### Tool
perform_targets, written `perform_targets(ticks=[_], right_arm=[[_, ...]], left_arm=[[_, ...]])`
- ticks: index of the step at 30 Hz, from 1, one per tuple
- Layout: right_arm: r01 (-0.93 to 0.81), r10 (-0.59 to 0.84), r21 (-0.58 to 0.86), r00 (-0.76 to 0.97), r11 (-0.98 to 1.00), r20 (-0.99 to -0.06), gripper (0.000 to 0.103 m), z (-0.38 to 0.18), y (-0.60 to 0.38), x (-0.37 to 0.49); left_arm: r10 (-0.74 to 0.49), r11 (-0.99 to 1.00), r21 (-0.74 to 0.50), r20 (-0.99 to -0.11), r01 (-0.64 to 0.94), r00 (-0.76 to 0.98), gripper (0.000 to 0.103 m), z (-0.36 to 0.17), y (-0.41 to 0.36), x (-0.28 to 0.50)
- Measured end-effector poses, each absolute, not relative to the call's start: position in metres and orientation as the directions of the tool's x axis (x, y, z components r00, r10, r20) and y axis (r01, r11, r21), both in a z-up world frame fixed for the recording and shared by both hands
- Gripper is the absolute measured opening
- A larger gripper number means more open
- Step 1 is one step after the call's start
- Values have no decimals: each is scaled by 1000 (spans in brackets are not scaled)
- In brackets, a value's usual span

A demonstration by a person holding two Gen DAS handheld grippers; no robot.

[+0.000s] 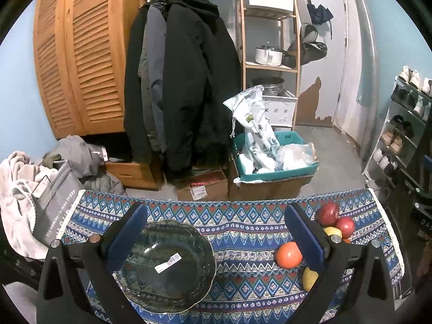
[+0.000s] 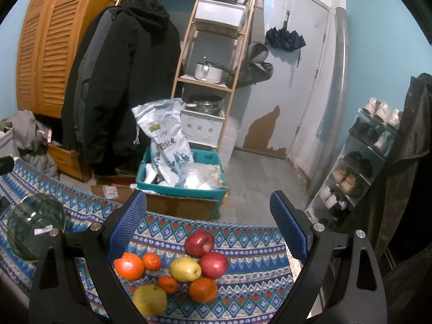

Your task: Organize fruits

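Observation:
A dark glass bowl [image 1: 167, 267] with a white sticker sits empty on the patterned tablecloth [image 1: 243, 232]. My left gripper [image 1: 216, 235] is open above the cloth, its left finger over the bowl's rim. To its right lies a fruit pile: two red apples [image 1: 328, 213], an orange [image 1: 288, 254], yellow fruit [image 1: 309, 278]. In the right wrist view my right gripper [image 2: 209, 221] is open and empty above the pile: red apples [image 2: 199, 243], oranges [image 2: 129, 266], small mandarins [image 2: 151, 261], yellow pears [image 2: 185, 268]. The bowl [image 2: 32, 229] is at far left.
Beyond the table's far edge are cardboard boxes [image 1: 267, 189], a teal bin with bags [image 1: 275, 159], hanging coats [image 1: 178, 86], a wooden shelf [image 1: 270, 40] and a shoe rack [image 1: 399, 129]. Clothes and a grey bag [image 1: 54, 205] lie at left.

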State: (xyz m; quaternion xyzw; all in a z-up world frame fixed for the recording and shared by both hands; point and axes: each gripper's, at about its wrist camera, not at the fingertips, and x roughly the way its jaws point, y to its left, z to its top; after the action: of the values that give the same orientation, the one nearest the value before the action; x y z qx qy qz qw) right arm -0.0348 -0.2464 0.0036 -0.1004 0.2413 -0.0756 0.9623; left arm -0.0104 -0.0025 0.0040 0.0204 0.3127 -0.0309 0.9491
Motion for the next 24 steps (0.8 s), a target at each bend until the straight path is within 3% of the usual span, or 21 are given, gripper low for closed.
perform_targets(ticks=[24], right_arm=[[100,-199,-235,871,967,-449,91,5,-251,-38]], left_arm=[[-54,997,11,-598,76,800,102,9,-4,-11]])
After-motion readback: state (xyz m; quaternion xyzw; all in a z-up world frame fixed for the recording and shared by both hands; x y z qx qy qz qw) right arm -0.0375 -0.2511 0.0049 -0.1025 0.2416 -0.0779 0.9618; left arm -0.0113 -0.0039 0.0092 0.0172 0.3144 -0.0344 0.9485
